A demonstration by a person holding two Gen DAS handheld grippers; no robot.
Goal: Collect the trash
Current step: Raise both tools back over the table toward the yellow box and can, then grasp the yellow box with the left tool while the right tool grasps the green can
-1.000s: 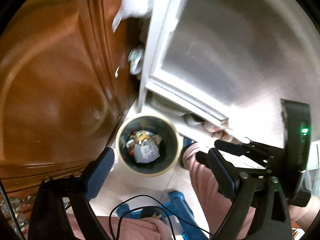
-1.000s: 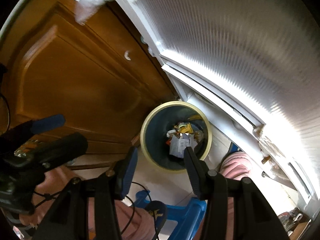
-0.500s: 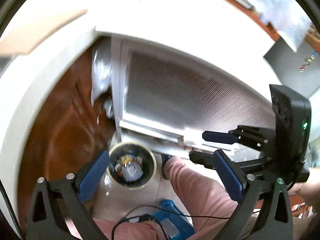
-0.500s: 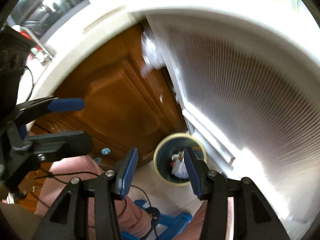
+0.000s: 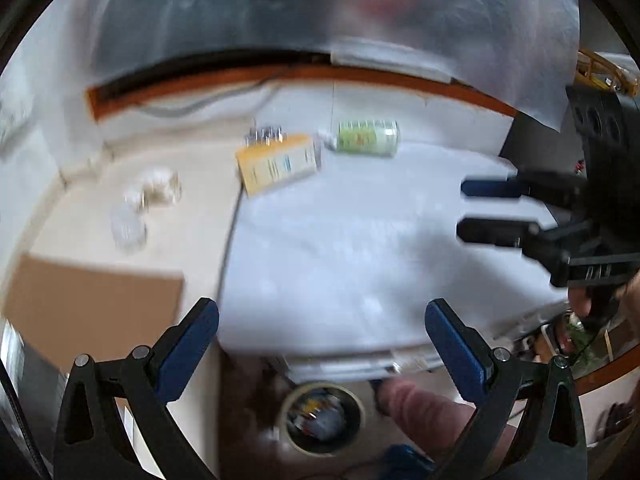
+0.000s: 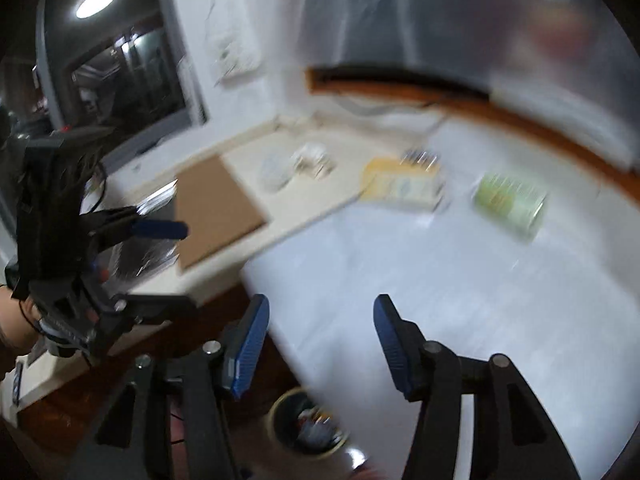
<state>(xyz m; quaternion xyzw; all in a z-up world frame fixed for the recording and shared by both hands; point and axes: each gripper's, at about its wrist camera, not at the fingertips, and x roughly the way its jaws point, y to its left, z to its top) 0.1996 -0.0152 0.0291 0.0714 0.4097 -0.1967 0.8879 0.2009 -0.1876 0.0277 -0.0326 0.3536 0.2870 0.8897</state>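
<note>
Trash already fills the round yellow-rimmed bin (image 5: 322,418) on the floor; a green can (image 5: 366,138) and yellow box (image 5: 278,164) still lie on the white top. Left gripper (image 5: 322,344) gapes empty; right gripper (image 6: 320,346) is opening, empty

Green can (image 5: 367,138) on its side beside yellow box (image 5: 279,164), seemingly flat; both blurred.

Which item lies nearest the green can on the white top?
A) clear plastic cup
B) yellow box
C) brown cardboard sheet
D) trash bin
B: the yellow box lies right beside the green can on the white top, while the cardboard sheet and clear cup sit farther left on the beige counter and the trash bin stands down on the floor.
</note>
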